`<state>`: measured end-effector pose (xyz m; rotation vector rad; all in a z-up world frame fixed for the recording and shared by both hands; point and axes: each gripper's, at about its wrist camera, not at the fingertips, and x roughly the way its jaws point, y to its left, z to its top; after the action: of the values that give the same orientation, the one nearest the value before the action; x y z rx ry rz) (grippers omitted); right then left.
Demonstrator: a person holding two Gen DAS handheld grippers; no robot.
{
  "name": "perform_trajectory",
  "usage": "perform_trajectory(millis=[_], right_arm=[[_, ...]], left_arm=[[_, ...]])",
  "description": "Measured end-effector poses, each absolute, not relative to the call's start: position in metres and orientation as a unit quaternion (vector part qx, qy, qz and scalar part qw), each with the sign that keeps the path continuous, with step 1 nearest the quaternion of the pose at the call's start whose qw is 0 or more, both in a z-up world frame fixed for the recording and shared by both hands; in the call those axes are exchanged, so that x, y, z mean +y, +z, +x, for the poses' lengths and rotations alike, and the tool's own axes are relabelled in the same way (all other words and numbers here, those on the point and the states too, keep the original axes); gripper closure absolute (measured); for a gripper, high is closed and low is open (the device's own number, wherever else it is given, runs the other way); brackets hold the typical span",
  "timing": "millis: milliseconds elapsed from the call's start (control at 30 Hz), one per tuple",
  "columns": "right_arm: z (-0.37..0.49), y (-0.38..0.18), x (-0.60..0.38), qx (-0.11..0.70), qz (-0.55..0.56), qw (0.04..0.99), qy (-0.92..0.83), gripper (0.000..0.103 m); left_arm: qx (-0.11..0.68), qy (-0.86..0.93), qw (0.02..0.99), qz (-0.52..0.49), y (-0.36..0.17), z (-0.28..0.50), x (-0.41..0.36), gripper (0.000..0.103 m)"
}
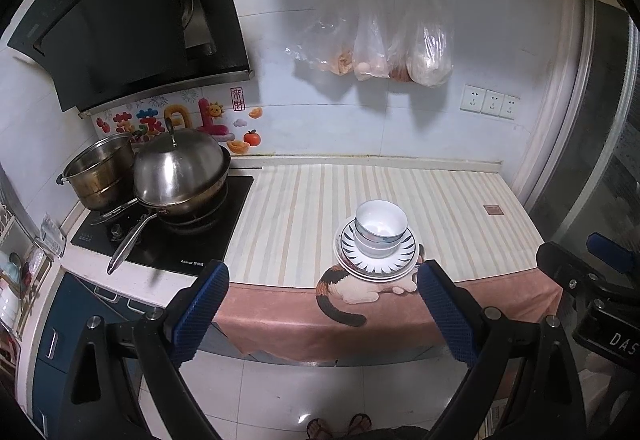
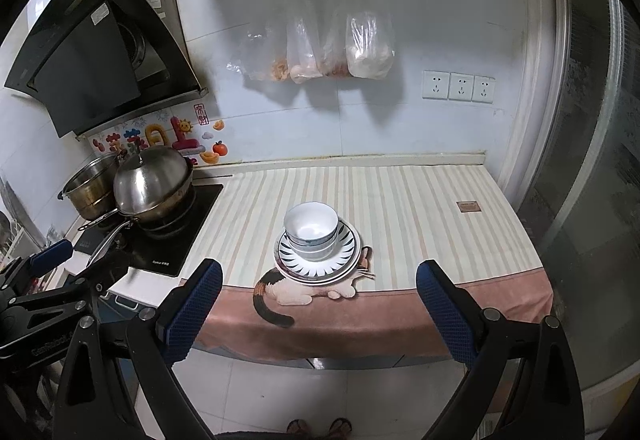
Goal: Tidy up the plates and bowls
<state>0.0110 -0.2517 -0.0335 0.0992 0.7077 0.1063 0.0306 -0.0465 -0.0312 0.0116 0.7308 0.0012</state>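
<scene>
Before the counter [image 1: 440,192], left gripper [image 1: 324,280] wide apart, right gripper [image 2: 320,280] likewise, both empty

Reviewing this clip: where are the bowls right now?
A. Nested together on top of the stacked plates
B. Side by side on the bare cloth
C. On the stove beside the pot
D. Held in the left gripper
A: the bowls sit nested on the stacked plates, while both grippers hang back open and empty.

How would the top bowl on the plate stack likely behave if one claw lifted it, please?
The top bowl looks like glazed ceramic, so probably slippery and breakable. It sits nested in another bowl, so that one may drag along. The plates beneath look stacked unevenly and might shift.
</scene>
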Motion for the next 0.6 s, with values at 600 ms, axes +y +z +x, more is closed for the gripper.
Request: perform_trajectory(millis=[600], right_arm=[[0.0076, -0.0398, -0.2504, 0.349, 0.050, 0.935, 0.044, 0.003]], left_arm=[[0.360, -0.001, 0.933, 0.004, -0.0289, 0.0277, -0.0429, 0.007]])
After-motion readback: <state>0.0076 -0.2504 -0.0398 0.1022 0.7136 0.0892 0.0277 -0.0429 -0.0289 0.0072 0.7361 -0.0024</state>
